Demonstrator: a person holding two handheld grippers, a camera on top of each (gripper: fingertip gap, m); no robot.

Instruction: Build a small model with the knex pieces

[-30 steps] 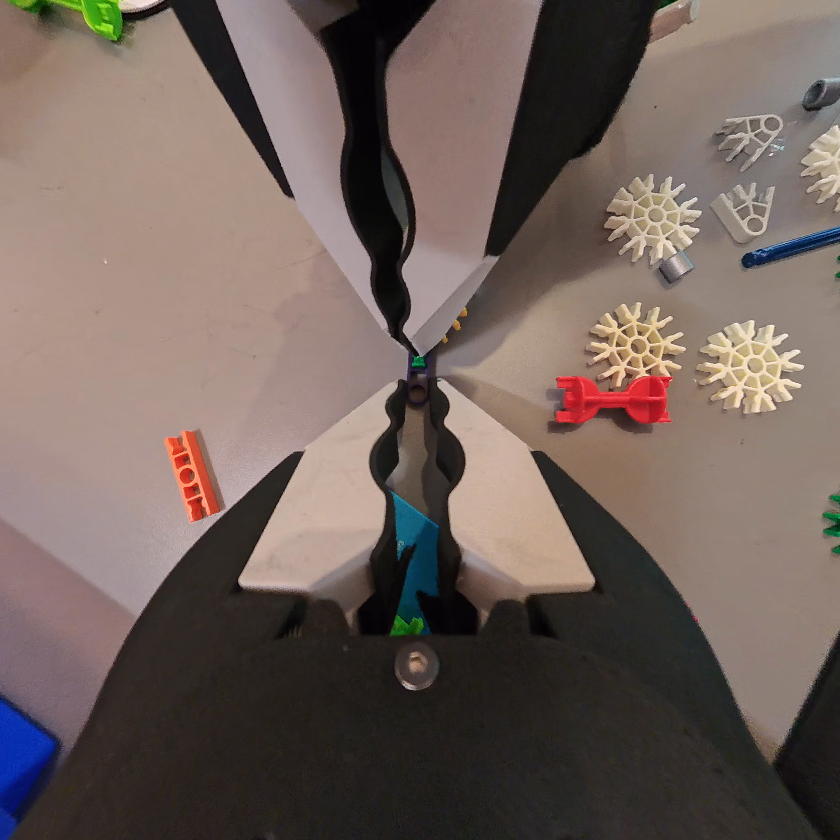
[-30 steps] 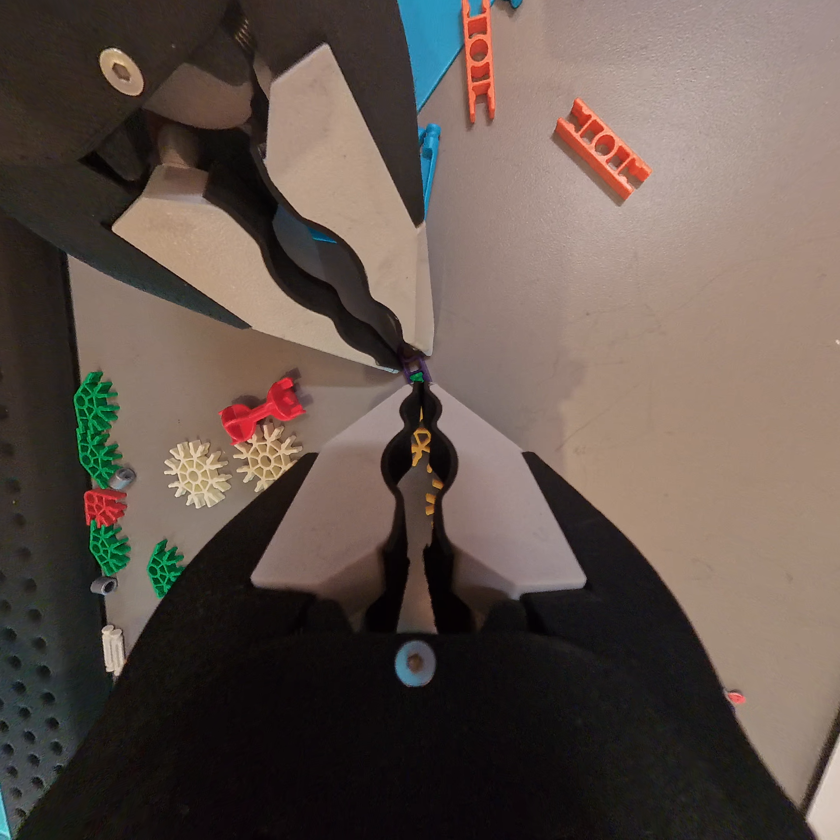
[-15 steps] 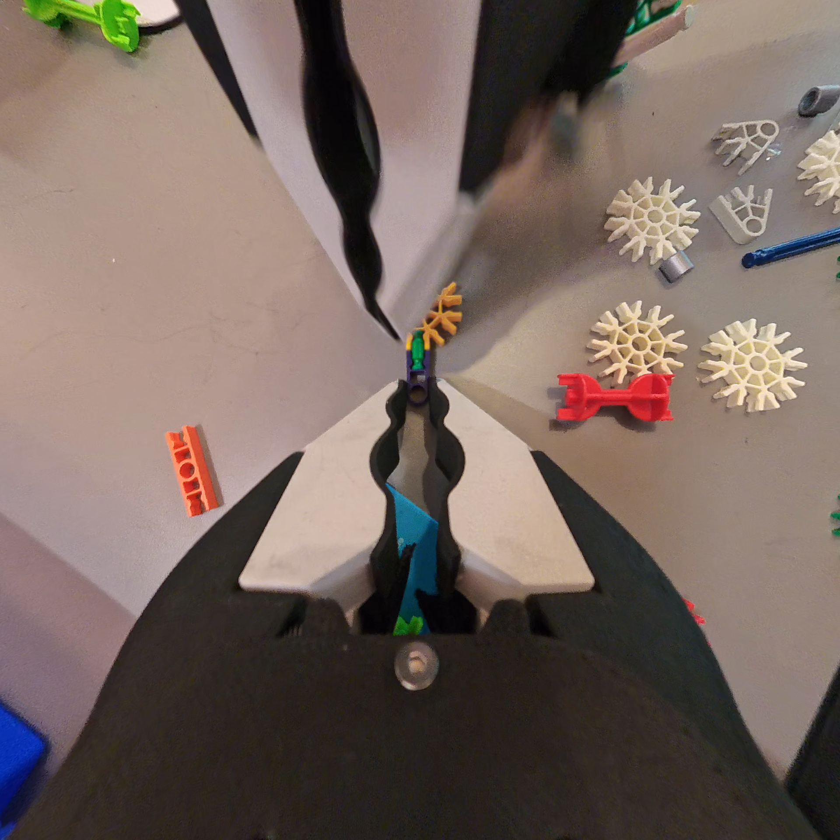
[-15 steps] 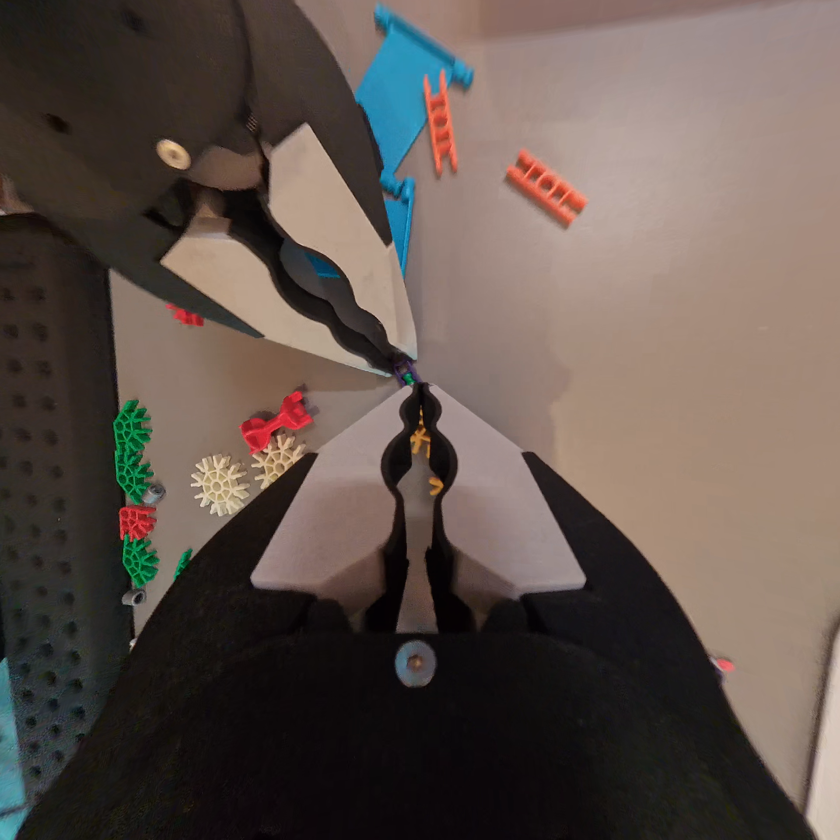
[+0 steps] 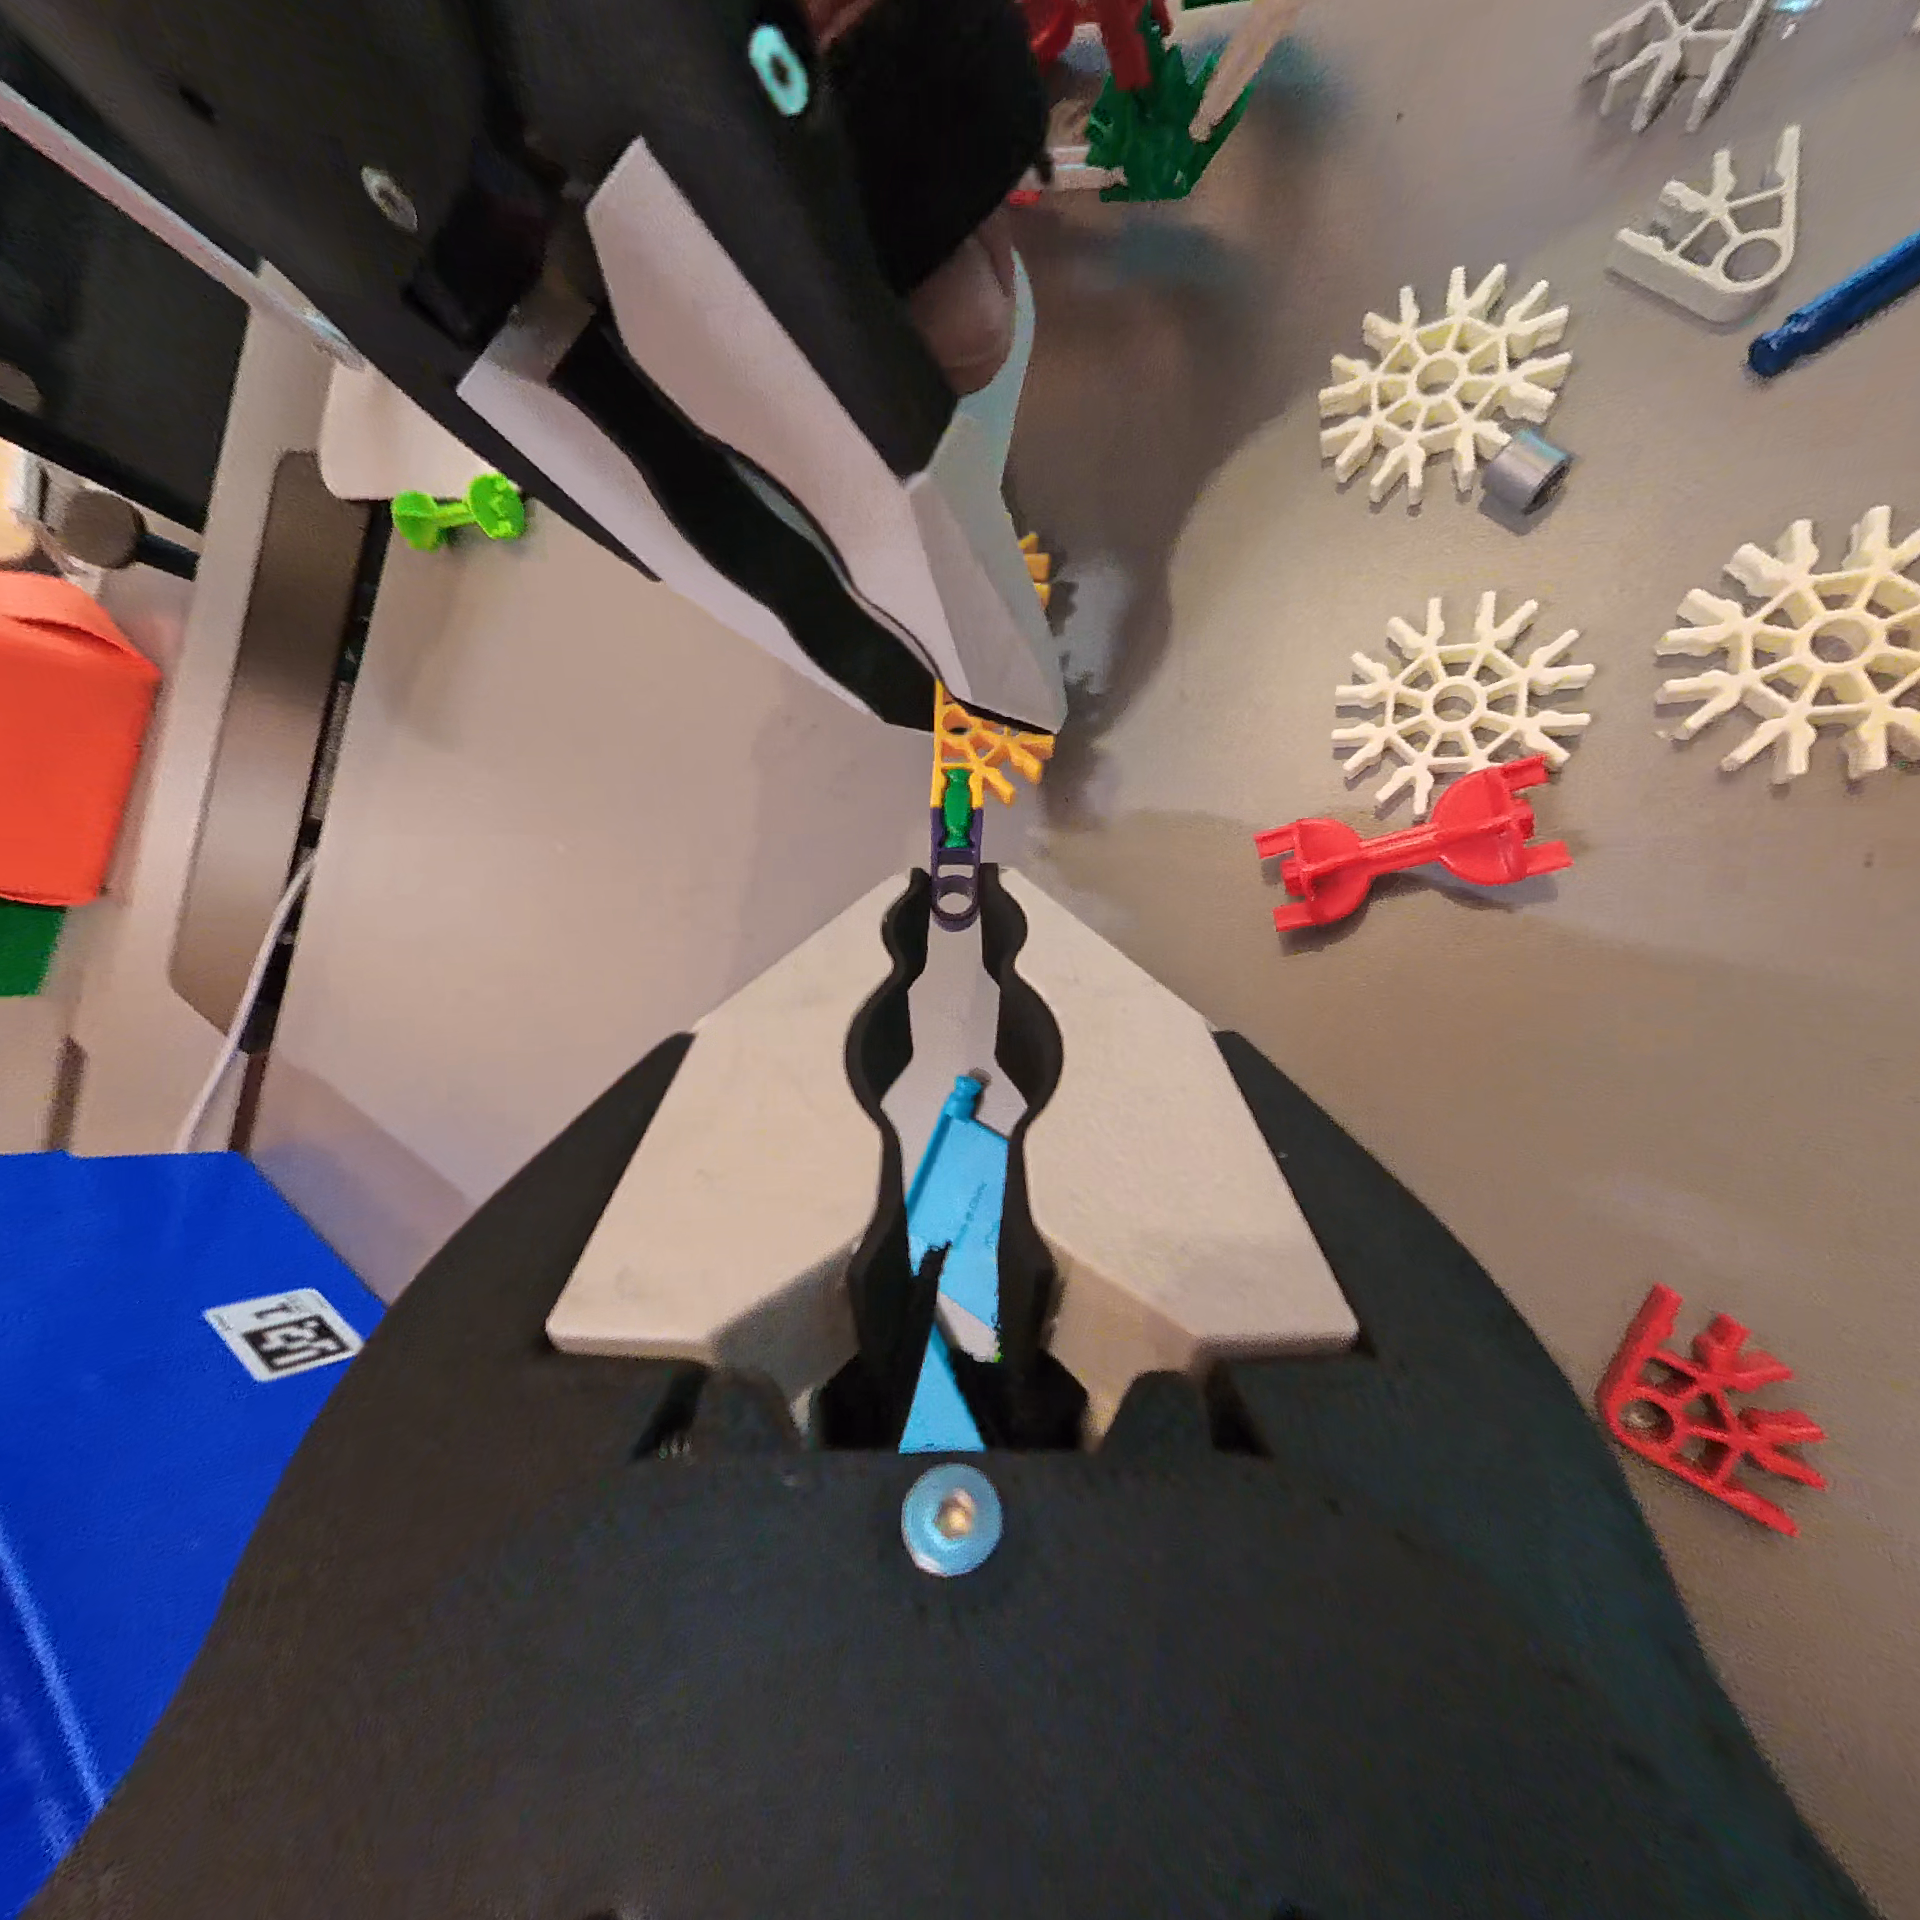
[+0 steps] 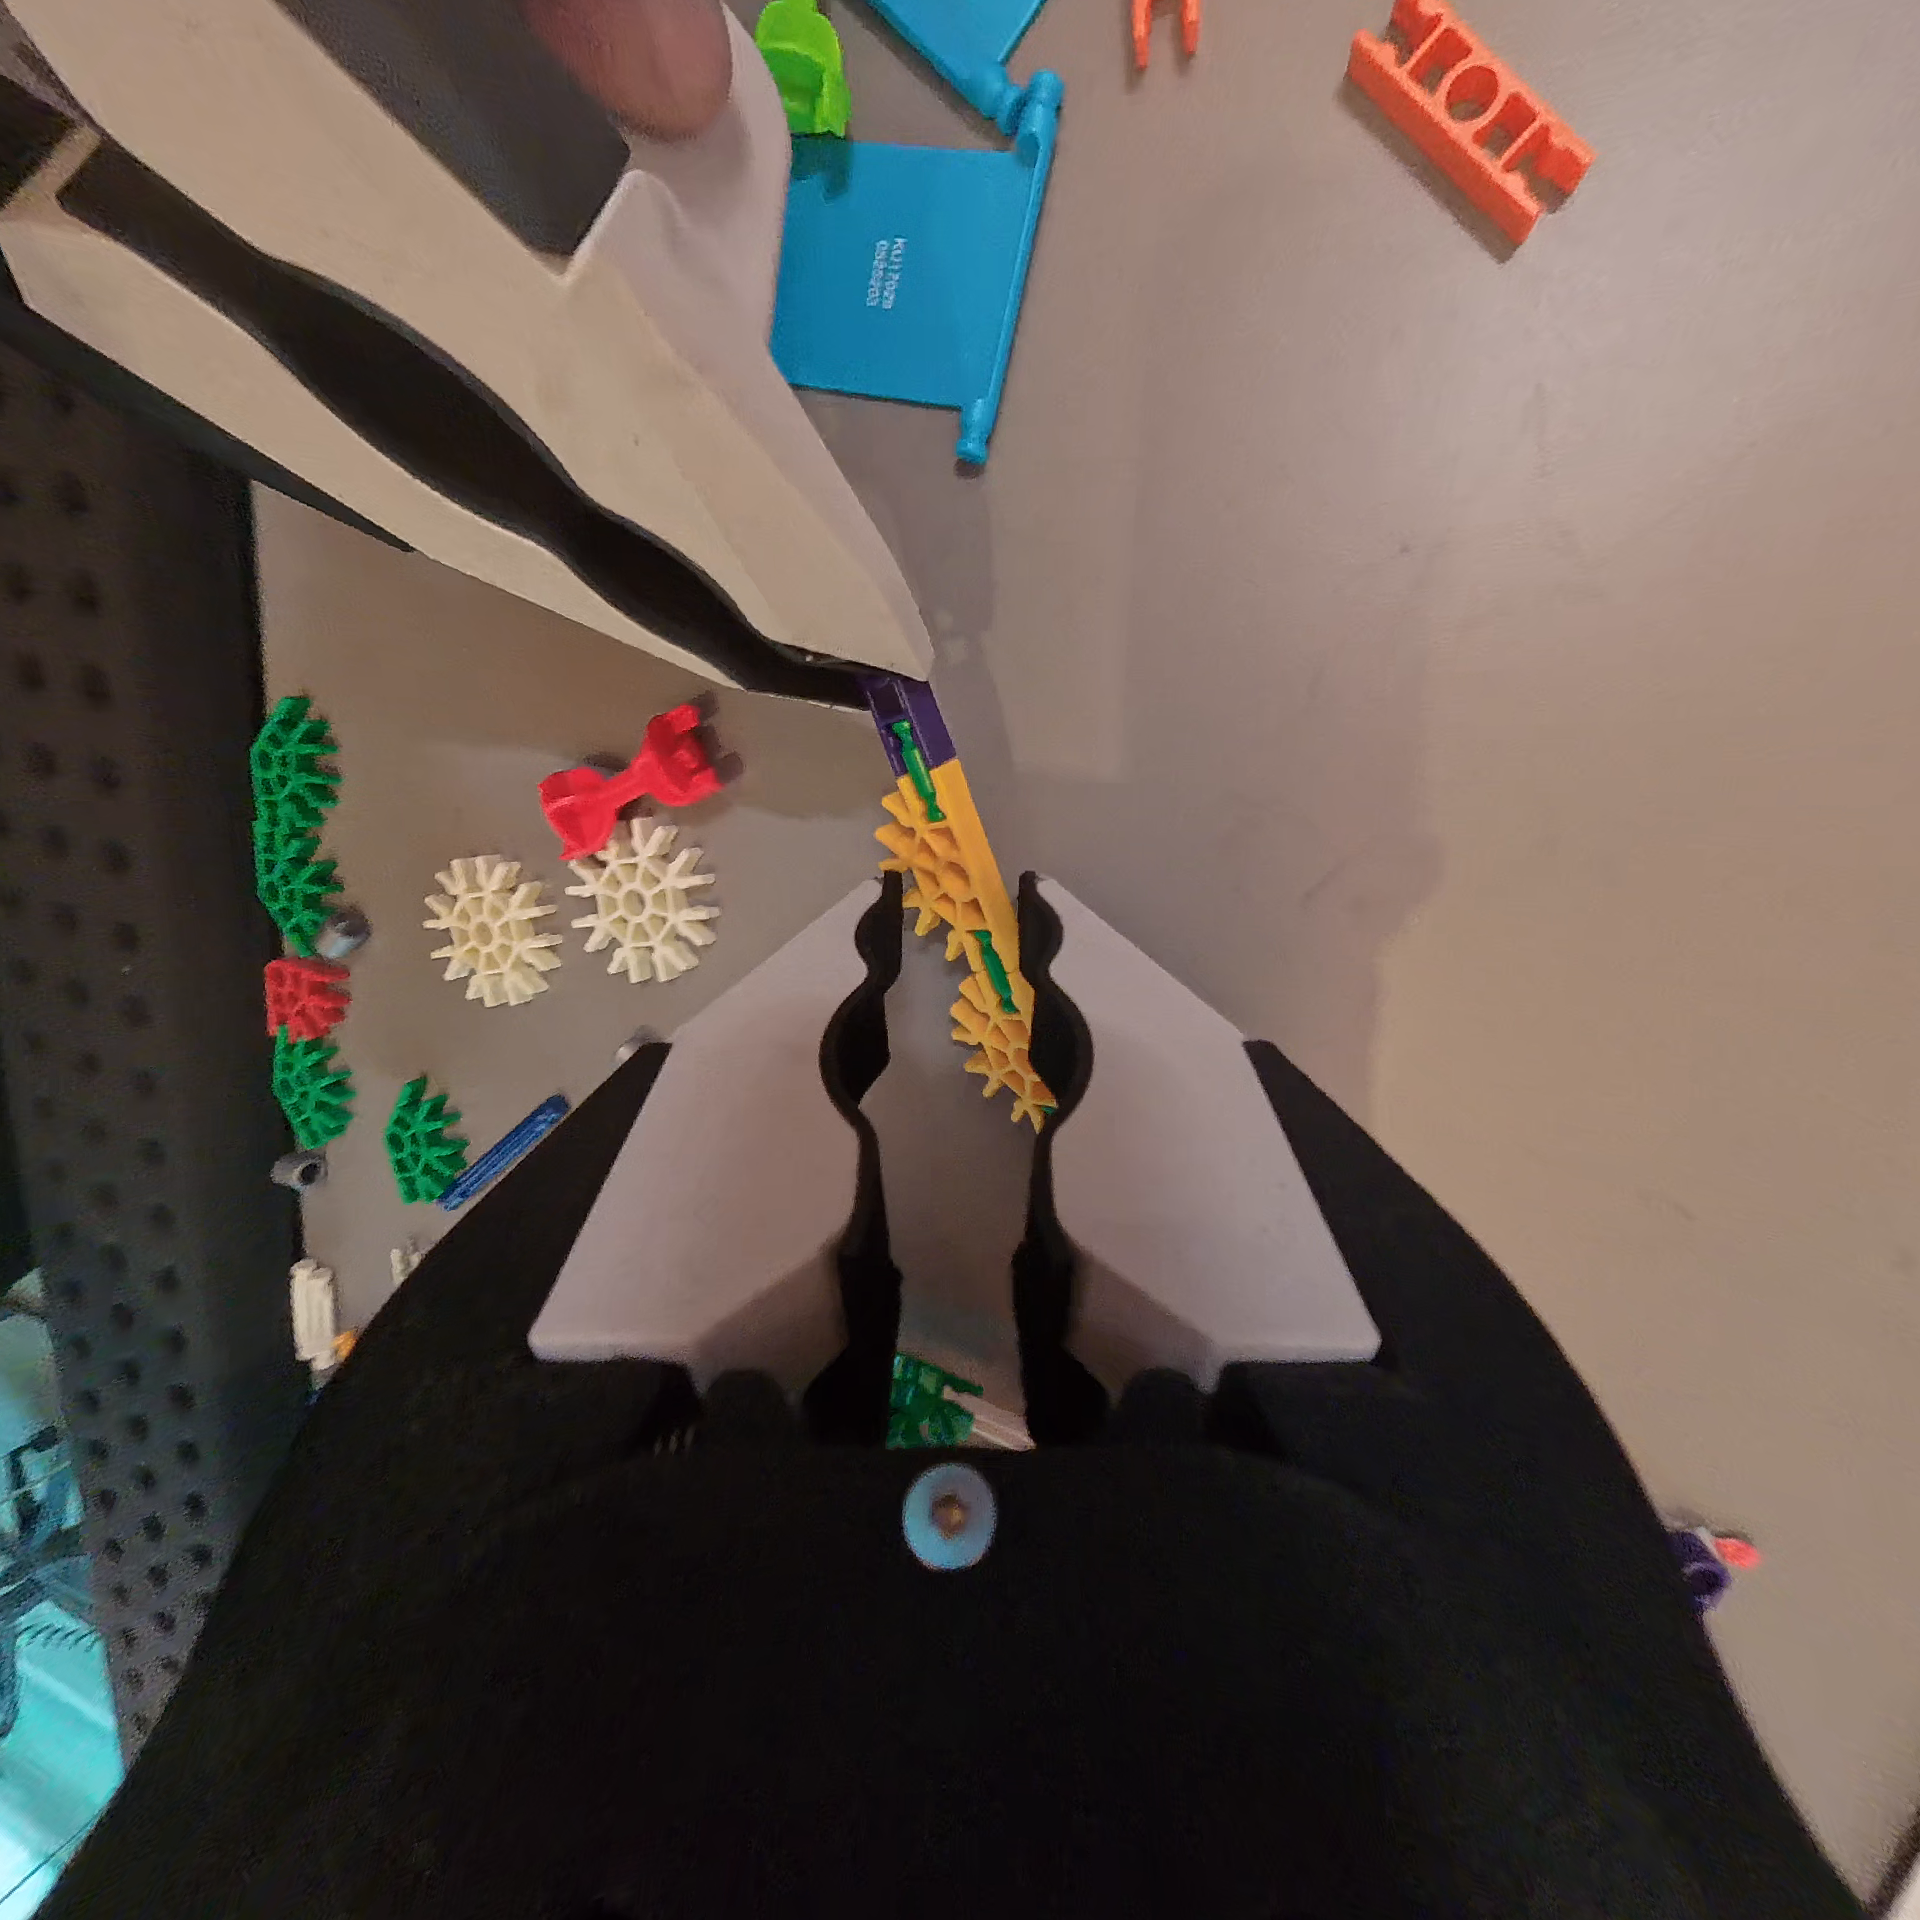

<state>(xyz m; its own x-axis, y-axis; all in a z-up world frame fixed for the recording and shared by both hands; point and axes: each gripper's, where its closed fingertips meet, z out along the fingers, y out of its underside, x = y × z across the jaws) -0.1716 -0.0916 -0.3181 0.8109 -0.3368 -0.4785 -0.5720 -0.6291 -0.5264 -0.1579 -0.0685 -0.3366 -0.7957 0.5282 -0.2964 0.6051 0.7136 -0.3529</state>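
In your left wrist view, the left gripper (image 5: 956, 896) has its jaws closed on the ring end of the purple connector (image 5: 954, 871), clear of the table (image 5: 623, 831). A short green rod (image 5: 958, 798) joins that connector to the yellow connectors (image 5: 982, 750) at 12 o'clock. The right gripper (image 6: 958, 888) has its jaws parted with the yellow chain running between them, touching the pad at 3 o'clock. You cannot tell whether the chain is clamped. One second ago both noses met tip to tip on the purple joint. The right jaws have since widened and drawn back along the chain, so the green rod and first yellow connector now show between the grippers. The left view has also swung to include a blue bin (image 5: 135, 1455) at 8 o'clock and an orange box (image 5: 62, 748) at 9 o'clock. Loose parts lie at 3 o'clock in the left view: a red rod (image 5: 1403, 854) touching a white snowflake connector (image 5: 1460, 707), and a red connector (image 5: 1704, 1415) nearer you. In the right view, bare table lies from 1 to 4 o'clock. Green connectors (image 6: 296, 821) line the table edge beside a perforated mat (image 6: 125, 831) at 9 o'clock. Farther off are a blue panel (image 6: 894, 270) at 12 o'clock and an orange piece (image 6: 1470, 135) at 1 o'clock.
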